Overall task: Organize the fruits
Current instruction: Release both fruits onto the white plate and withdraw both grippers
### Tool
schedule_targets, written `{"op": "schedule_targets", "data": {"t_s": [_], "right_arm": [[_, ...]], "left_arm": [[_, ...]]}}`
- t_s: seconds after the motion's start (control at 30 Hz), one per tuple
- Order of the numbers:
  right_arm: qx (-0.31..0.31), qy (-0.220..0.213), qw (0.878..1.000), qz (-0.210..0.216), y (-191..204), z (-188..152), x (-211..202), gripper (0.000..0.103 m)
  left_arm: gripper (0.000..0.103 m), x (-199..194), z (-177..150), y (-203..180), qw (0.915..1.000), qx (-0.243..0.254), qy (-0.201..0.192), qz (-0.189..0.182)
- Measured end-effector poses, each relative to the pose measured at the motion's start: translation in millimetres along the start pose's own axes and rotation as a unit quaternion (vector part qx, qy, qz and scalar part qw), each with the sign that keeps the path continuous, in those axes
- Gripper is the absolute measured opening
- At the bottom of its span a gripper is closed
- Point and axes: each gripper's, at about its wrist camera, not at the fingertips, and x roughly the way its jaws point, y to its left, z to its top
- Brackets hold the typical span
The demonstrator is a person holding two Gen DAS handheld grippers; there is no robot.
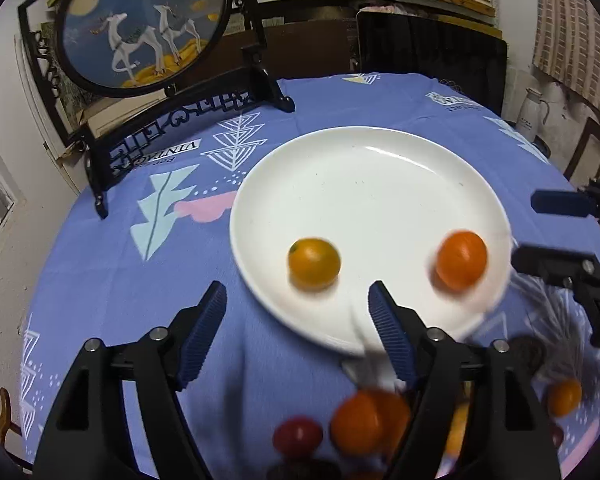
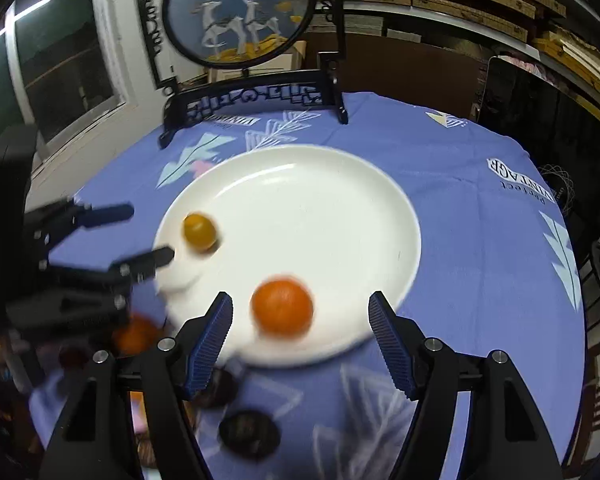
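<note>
Jaws on both grippers stand wide apart and hold nothing. Ahead of the right gripper [image 2: 300, 312], in line with its gap, an orange [image 2: 282, 307] sits on the plate [image 2: 340, 208] near the front rim; the left gripper [image 1: 298, 300] hovers at the plate's near edge, a yellow fruit [image 1: 314, 264] just beyond its gap. More fruits [image 1: 360, 424] lie on the cloth [image 1: 120, 280] below the left gripper, which looks nearer to them.

A round table [image 1: 100, 280] under a purple cloth carries a white plate [image 1: 364, 184] mid-table, a framed screen [image 1: 140, 28] at the far edge, and loose fruit [image 1: 356, 424] at the near edge.
</note>
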Motion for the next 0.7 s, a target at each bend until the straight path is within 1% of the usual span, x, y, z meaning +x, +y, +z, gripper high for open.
{"op": "schedule_targets", "data": {"t_s": [0.17, 0.23, 0.33, 0.37, 0.43, 0.53, 0.6, 0.7], "right_arm": [[-0.052, -0.001, 0.999, 0.004, 25.8, -46.9, -37.9, 0.072], [-0.069, 0.0, 0.998, -0.004, 31.4, -66.1, -52.1, 0.072], [-0.069, 0.009, 0.998, -0.001, 32.2, -91.0, -70.0, 0.072], [-0.063, 0.016, 0.998, 0.005, 31.9, -99.6, -74.6, 0.072], [-0.047, 0.04, 0.998, 0.029, 33.8, -118.7, -81.5, 0.071], [-0.035, 0.059, 0.996, 0.06, 41.1, -140.4, -84.4, 0.071], [-0.033, 0.067, 0.995, 0.073, 48.7, -149.4, -80.9, 0.071], [-0.018, 0.079, 0.992, 0.095, 57.8, -158.0, -70.7, 0.071]], "left_arm": [[0.077, -37.2, -25.6, -8.7, 0.9997, 0.014, -0.015, -0.015], [0.078, -51.0, -36.2, -14.7, 0.9992, 0.024, -0.021, -0.022], [0.082, -67.3, -49.7, -21.8, 0.9987, 0.033, -0.027, -0.027], [0.082, -70.8, -52.9, -23.0, 0.9987, 0.033, -0.026, -0.027], [0.082, -76.9, -60.1, -25.0, 0.9987, 0.031, -0.022, -0.033], [0.082, -82.7, -71.2, -28.9, 0.9985, 0.031, -0.016, -0.043], [0.082, -84.9, -77.9, -33.6, 0.9979, 0.034, -0.009, -0.054], [0.082, -85.9, -87.6, -43.9, 0.9971, 0.044, -0.001, -0.062]]}}
